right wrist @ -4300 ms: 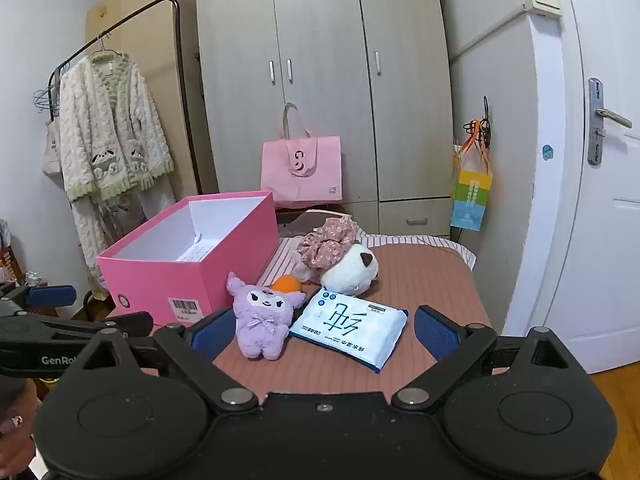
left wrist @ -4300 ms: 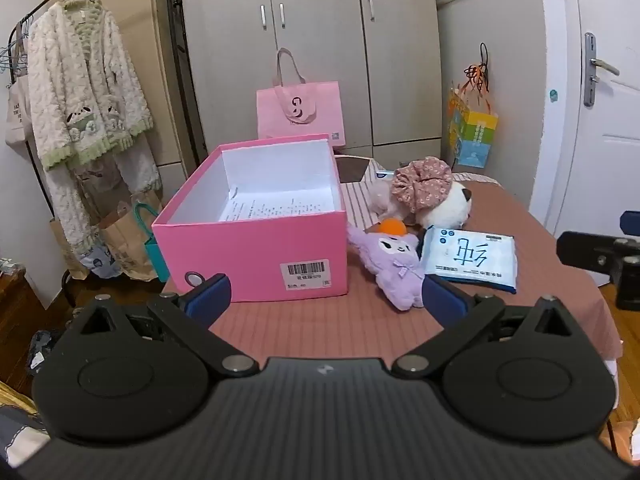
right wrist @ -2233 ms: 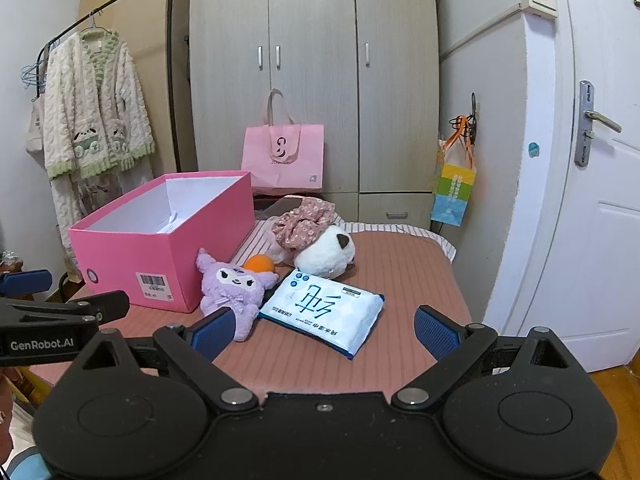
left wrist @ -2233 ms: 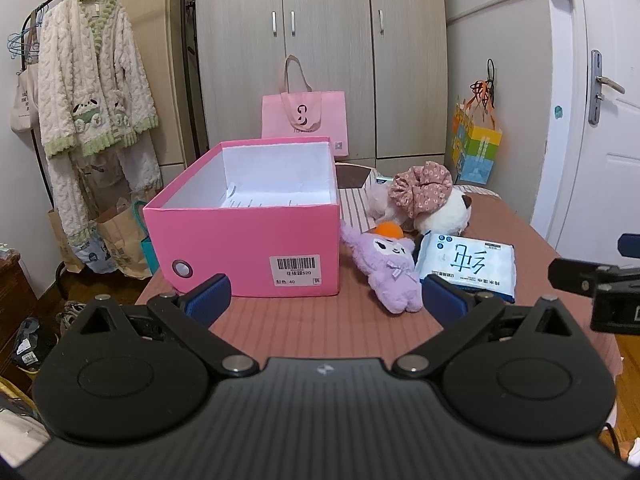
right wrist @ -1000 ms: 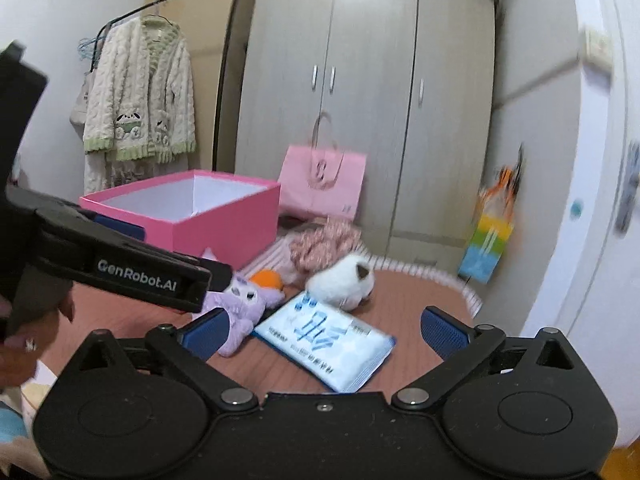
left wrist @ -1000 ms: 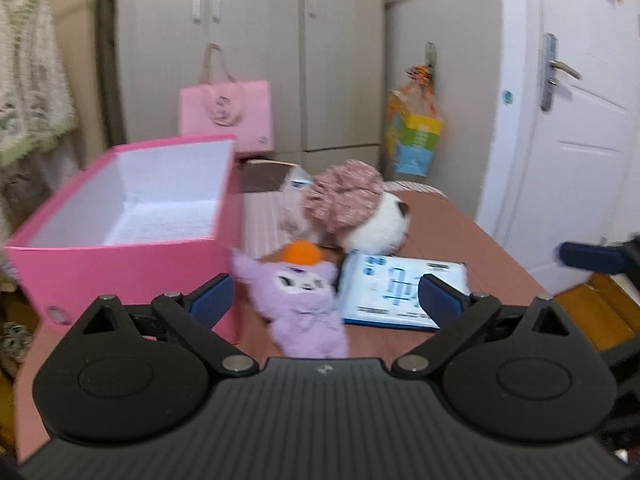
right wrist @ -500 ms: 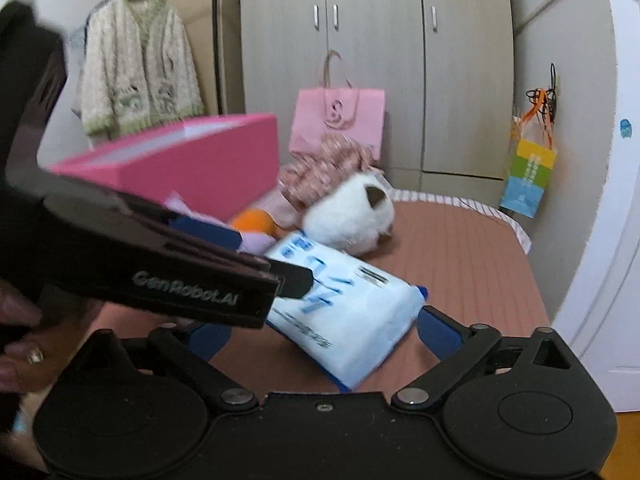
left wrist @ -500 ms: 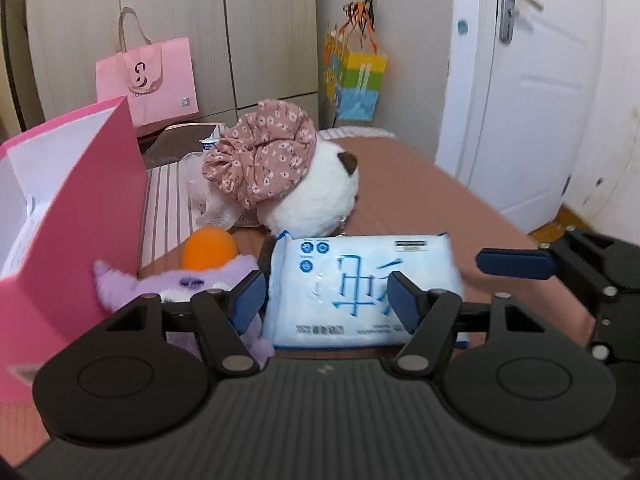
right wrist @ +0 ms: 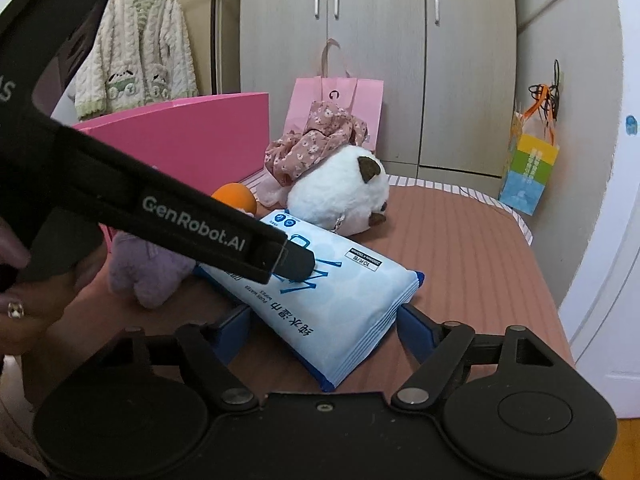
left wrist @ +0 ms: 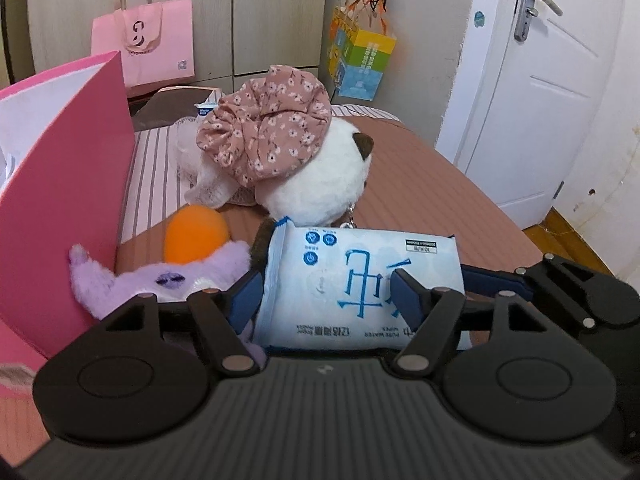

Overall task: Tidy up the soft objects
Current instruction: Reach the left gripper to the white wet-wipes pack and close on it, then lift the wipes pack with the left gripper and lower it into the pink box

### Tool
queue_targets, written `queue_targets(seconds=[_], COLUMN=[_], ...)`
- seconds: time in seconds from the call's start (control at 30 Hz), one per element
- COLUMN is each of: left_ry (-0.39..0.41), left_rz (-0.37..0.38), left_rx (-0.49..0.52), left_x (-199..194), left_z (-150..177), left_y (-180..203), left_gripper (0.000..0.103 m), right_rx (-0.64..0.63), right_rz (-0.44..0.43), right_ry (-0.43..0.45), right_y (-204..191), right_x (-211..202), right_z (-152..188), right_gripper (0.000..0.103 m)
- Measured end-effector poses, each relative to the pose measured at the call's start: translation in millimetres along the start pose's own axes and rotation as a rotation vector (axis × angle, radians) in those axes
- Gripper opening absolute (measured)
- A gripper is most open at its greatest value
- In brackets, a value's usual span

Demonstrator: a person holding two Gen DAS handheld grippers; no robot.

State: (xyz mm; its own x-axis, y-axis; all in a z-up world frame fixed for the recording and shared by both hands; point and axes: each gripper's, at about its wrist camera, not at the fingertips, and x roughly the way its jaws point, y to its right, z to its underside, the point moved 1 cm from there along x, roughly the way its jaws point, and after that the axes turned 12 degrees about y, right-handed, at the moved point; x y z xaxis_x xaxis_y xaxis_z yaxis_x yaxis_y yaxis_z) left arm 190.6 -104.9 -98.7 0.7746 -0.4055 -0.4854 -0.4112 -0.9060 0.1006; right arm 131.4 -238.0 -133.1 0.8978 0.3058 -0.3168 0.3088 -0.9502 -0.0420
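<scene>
both hand-held grippers, left (left wrist: pixel 326 290) and right (right wrist: pixel 324 324), straddle the wipes pack (left wrist: pixel 360 288), jaws partly open, grip unclear; purple plush (left wrist: pixel 160 280) and pink box (left wrist: pixel 60 200) to their left.

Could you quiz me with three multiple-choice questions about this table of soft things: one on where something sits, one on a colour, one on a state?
1. Where does the floral scrunchie lie?
A. on the white plush toy
B. inside the box
C. on the floor

2. What colour is the box?
A. green
B. pink
C. black

3. How does the wet wipes pack lie?
A. torn open
B. hanging from the door
C. flat on the table, between the fingers of the right tool

Answers: 1 A, it drapes over the toy's head; 2 B, its walls are pink; 3 C, the right wrist view shows it.
</scene>
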Motion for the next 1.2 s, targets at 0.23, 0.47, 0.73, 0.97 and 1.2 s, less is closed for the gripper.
queue_targets(seconds=[0.23,0.47,0.73,0.97,1.2], left_ry=[0.012,0.024,0.031,0.025,0.039], left_rz=[0.040,0.096,0.068,0.053,0.047], left_rx=[0.018,0.002,0.018,0.053,0.084], left_x=[-2,-12,-21,-42,-65], left_z=[6,7,6,4,3], left_y=[9,11,20,27,35], left_gripper=[0.069,0.069,0.069,0.069,0.069], right_rx=[0.028,0.050,0.049,0.051,0.067], right_rz=[0.011,0.042,0.040,0.029,0.023], right_ry=[0.021,0.070,0.076,0.064,0.049], right_y=[0,-4,-7,-13,-18], right_x=[0,-2,-8,-21,-38], right_z=[3,2,0,-9,-16], right_gripper=[0.078,0.074,0.073,0.073,0.073])
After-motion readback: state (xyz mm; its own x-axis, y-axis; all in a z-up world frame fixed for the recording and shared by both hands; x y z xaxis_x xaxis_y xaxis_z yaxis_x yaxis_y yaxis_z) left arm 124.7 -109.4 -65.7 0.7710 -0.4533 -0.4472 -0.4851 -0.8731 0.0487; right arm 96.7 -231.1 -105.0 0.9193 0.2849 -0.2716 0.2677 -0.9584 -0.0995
